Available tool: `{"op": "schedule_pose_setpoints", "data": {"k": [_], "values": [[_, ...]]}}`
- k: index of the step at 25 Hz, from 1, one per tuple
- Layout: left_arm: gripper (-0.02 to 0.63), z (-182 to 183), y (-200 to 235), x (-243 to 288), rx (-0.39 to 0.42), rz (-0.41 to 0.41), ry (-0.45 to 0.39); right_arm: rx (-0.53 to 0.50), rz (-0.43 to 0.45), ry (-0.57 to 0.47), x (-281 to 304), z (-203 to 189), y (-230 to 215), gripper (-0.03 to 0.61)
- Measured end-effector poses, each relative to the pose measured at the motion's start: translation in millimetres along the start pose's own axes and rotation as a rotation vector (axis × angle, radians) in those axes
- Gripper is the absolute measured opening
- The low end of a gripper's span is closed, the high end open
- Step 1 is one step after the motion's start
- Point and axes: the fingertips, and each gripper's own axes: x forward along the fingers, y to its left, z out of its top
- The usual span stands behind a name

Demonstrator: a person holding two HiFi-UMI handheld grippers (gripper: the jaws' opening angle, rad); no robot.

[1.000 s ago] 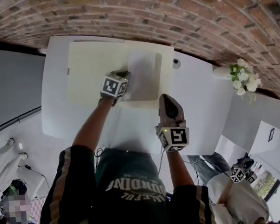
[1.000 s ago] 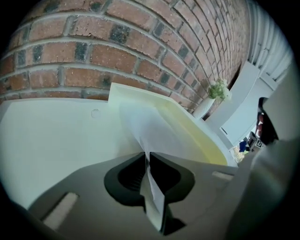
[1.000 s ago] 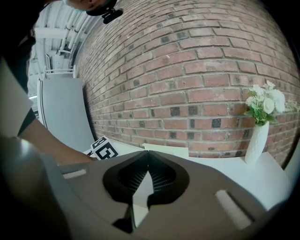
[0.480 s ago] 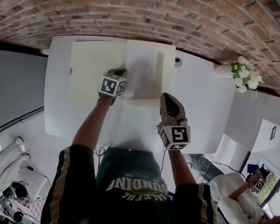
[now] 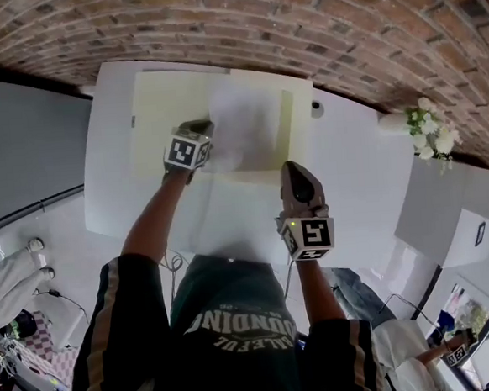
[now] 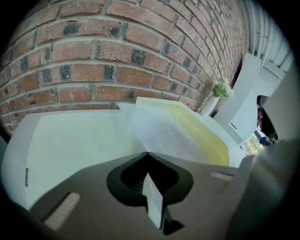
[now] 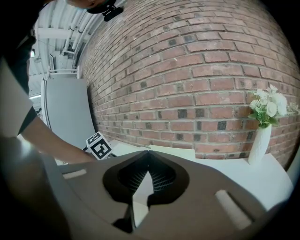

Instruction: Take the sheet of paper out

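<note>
My left claw (image 6: 147, 154) is clamped on the white sheet's (image 6: 159, 133) near corner over the yellow folder (image 6: 79, 136). My right claw (image 7: 149, 152) is closed and empty.

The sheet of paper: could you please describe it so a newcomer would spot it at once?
On the white table against the brick wall lies a pale yellow folder. The sheet of paper is the whiter leaf over its right half, one corner pinched by the left hand-held gripper.
</note>
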Motion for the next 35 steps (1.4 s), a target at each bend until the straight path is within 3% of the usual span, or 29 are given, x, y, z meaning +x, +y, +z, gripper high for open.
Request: {"op": "schedule_pose_setpoints", "data": {"k": [13, 23, 35], "values": [[0.011, -9.0, 23.8, -54.4, 0.039, 0.095, -0.042, -0.028, 0.03, -0.039, -10.4, 15.9, 20.8, 0.0], [0.011, 10.2, 31.3, -127.1, 0.134, 0.216, -0.2, -0.04, 0.068, -0.098, -15.8, 38.5, 47.3, 0.0], [0.011, 49.0, -3.4, -211.1, 0.234, 0.252, -0.365, -0.08, 0.093, -0.172, -22.6, 78.0, 65.8, -0.002]]}}
